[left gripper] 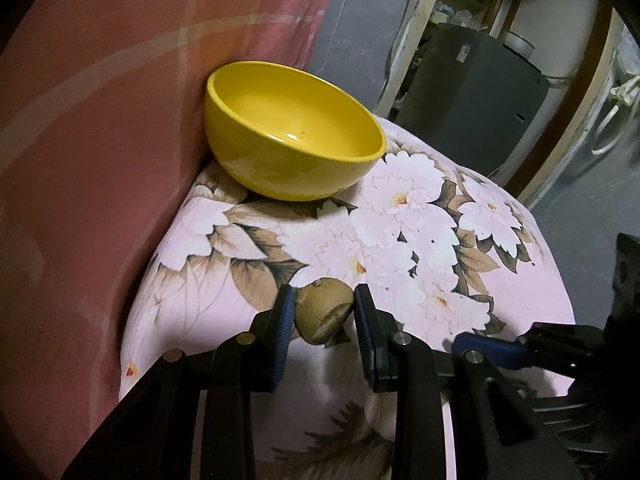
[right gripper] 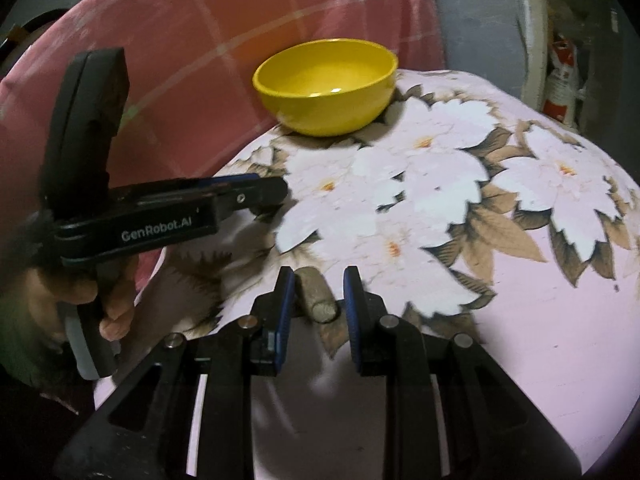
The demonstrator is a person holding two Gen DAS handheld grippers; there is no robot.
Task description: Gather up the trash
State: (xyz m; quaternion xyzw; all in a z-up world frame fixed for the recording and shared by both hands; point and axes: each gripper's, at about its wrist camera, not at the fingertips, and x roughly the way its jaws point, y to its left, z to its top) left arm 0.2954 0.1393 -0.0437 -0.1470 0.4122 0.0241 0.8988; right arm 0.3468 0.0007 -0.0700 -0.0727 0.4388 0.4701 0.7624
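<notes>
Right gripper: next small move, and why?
Probably close the right gripper: the brown stub lies on the floral cushion between its open fingers, close against one pad, with a gap to the other.

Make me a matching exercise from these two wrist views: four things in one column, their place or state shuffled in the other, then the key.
1. yellow bowl
2. brown lump
3. small brown stick
4. floral cushion

A. between the left gripper fingers
B. under everything, pink with white flowers
C. empty, against the red backrest
D. between the right gripper fingers

Pairs: 1-C, 2-A, 3-D, 4-B
</notes>
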